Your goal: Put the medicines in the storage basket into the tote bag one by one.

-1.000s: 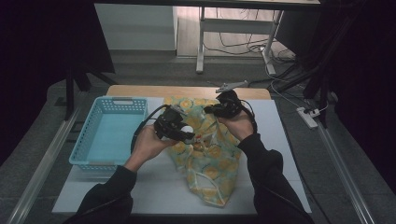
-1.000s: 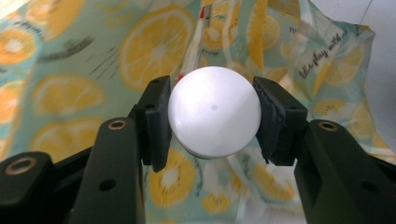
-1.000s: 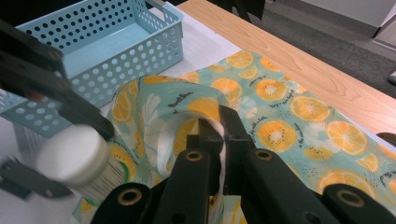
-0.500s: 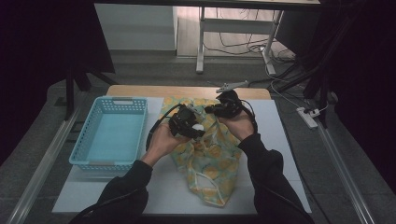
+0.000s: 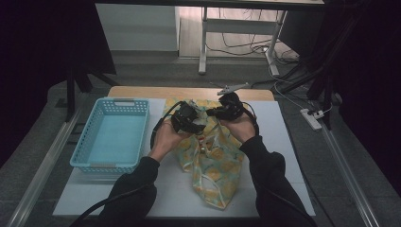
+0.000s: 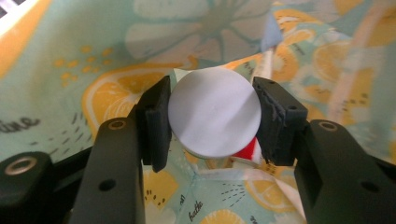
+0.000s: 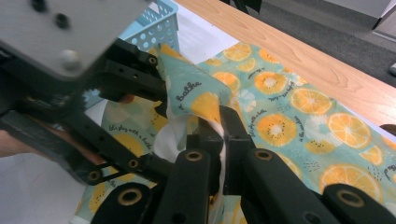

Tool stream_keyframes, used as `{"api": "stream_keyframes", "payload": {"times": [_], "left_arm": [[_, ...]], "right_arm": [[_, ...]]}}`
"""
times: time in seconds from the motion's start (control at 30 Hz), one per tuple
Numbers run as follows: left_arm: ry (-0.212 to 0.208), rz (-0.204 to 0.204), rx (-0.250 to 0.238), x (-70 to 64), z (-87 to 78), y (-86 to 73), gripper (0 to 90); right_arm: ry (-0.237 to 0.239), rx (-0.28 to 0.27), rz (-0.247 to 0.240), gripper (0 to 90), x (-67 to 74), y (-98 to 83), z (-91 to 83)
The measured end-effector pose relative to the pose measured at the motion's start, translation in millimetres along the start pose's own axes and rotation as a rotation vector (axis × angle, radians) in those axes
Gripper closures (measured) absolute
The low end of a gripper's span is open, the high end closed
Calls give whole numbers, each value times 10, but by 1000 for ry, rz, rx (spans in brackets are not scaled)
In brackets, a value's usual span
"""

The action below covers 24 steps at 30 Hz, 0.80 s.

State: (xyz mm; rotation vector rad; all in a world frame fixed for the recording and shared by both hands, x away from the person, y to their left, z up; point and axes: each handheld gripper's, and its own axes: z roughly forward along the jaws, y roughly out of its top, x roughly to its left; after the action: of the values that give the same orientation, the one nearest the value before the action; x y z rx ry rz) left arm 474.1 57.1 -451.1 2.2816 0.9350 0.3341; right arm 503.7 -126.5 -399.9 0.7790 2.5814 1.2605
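Basket [image 5: 111, 135]: light blue, left of the bag, on the table [image 5: 142, 194].
Left gripper [image 6: 212, 123]: my jaws clamped on a round white lid or disc [image 6: 214, 112], red showing beneath; held over the bag's mouth.
Bag [image 5: 213, 161]: lemon-print cloth, right of the basket.
Right gripper [image 7: 217, 126]: jaws together, pinching the bag's rim, lifting it open.
Step, as I judge: loading the disc item into the bag. Next: lower through the opening, then release.
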Motion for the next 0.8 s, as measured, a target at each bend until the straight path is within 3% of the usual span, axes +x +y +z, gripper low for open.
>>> {"api": "stream_keyframes", "payload": {"times": [0.63,0.8], "left_arm": [[45,-15,56,130,261,-63,501],[42,-14,27,129,207,-63,409]], "right_arm": [[-9,17,1,900,8,-25,106],[-9,15,5,900,2,-29,109]]}}
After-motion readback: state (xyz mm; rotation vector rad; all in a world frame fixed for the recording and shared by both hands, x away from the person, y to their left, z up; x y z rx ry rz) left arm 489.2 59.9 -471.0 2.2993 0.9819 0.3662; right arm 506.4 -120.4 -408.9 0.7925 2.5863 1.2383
